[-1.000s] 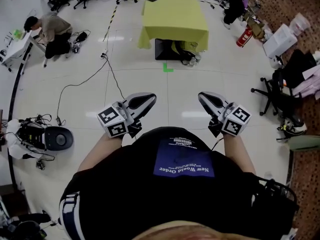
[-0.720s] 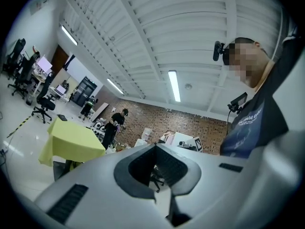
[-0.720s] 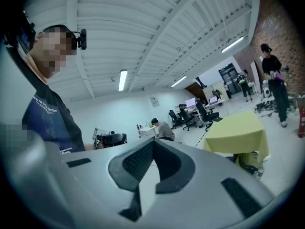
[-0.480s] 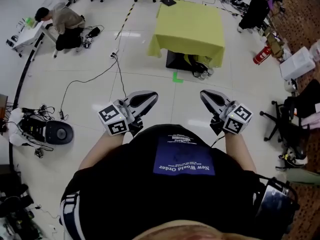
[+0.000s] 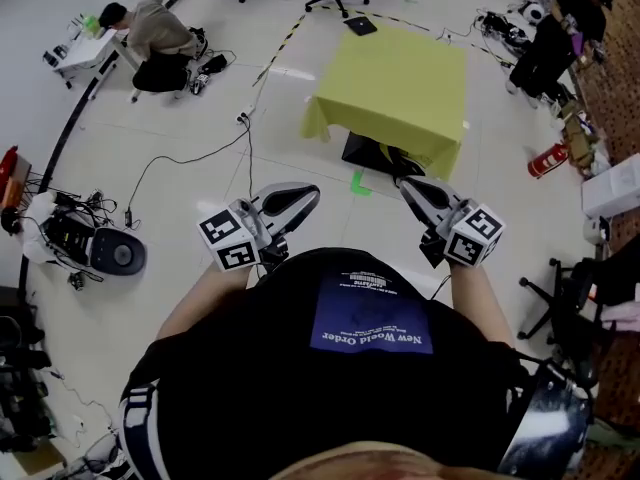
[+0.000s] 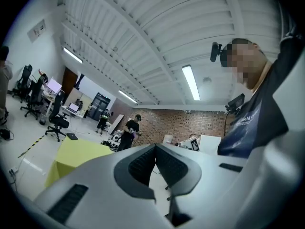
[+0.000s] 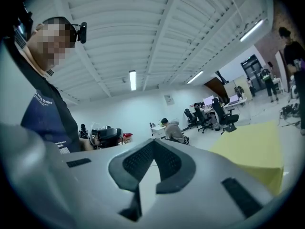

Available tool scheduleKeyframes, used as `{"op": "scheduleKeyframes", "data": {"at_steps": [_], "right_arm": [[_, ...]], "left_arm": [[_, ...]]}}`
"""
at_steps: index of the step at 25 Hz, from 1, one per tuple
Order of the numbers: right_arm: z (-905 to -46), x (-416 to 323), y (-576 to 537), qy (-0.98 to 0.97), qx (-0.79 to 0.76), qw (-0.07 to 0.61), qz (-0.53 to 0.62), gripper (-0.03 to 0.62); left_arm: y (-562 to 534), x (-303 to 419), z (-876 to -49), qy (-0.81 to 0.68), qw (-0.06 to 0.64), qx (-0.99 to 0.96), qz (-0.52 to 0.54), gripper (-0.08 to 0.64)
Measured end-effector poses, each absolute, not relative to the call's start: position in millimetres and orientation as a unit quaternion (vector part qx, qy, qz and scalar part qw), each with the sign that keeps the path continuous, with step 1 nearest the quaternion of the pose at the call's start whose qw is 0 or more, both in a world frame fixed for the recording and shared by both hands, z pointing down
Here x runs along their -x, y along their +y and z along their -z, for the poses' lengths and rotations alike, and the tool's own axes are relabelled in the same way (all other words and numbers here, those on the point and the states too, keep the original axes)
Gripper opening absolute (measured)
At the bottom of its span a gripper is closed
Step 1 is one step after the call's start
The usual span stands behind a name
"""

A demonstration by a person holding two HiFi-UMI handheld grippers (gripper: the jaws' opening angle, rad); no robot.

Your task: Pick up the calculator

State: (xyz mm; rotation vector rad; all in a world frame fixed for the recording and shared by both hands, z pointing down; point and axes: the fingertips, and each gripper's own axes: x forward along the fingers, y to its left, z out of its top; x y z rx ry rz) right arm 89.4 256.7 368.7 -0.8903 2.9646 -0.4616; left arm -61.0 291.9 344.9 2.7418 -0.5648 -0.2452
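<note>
While left tongs & right tongs are closed, empty, calculator sits well ahead on desk far corner, cable off left.

From the left gripper and right gripper, bare white floor lies open toward 12 o'clock as far as the yellow-draped table, with a black box under its near edge. A cable trails over the floor at 10 o'clock. A floor machine sits at 9, and an office chair crowds 3 o'clock.
</note>
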Motion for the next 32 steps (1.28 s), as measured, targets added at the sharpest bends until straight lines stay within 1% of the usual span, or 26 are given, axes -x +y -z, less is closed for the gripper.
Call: {"op": "scheduleKeyframes", "data": {"at_steps": [5,7,8,9,14,20,24,28,32], "right_arm": [[-377,-104,218,0.937,0.309,0.017,0.161,-0.015],[-381,-107,204,0.934,0.317,0.012,0.164,-0.015],[-382,-107,196,0.933,0.320,0.007,0.164,0.027],[-384,-107,186,0.931,0.326,0.002,0.163,0.038],[-376,-103,116,0.922,0.360,-0.003,0.145,0.038],[-361,-77,24,0.911,0.389,0.017,0.135,0.038],[-358,-59,-31,0.901,0.410,0.037,0.135,0.038],[-368,-44,-73,0.896,0.418,0.027,0.144,0.038],[-382,-50,-110,0.895,0.417,0.021,0.159,0.046]], "left_arm": [[250,53,-352,-0.188,0.183,-0.960,0.094,0.006],[231,48,-356,-0.173,0.185,-0.963,0.094,0.006],[219,46,-358,-0.165,0.187,-0.964,0.094,0.006],[206,45,-360,-0.156,0.189,-0.965,0.096,0.006],[126,43,-362,-0.107,0.184,-0.972,0.100,0.006],[20,72,-348,-0.073,0.160,-0.981,0.082,0.006],[-41,103,-349,-0.063,0.163,-0.982,0.074,0.006],[-90,118,-354,-0.061,0.173,-0.980,0.075,0.006],[-124,118,-368,-0.069,0.186,-0.977,0.074,0.006]]}}
